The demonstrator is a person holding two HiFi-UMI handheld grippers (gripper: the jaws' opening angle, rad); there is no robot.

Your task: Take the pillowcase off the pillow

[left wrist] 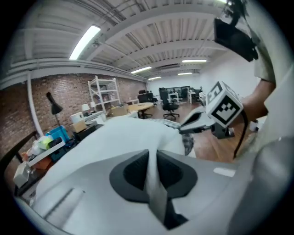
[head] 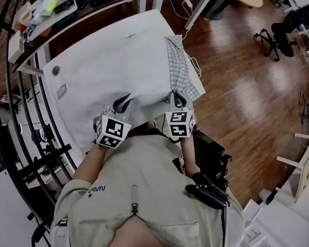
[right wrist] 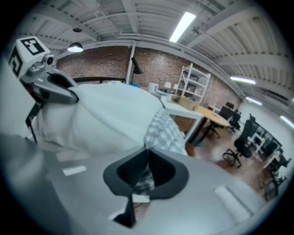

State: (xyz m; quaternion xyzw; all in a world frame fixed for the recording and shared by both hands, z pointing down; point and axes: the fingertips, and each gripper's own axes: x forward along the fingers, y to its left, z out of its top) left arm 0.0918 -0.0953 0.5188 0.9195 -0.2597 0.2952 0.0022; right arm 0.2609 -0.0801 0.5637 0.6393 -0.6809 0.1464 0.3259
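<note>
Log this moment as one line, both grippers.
left gripper: shut on white fabric, near edge | right gripper: shut on checked fabric | pillowcase: not yet off

A brown wooden plank floor [head: 247,99] fills the head view from 1 to 4 o'clock, with a black swivel office chair [head: 281,36] at 2 o'clock and a thin white cable [head: 196,63] nearer the centre. A black metal railing [head: 21,135] curves along 9 o'clock. A cluttered dark shelf [head: 47,11] sits at 11 o'clock. In the left gripper view, a white metal shelving rack [left wrist: 103,94] stands at 10 o'clock against a red brick wall [left wrist: 18,114]
</note>
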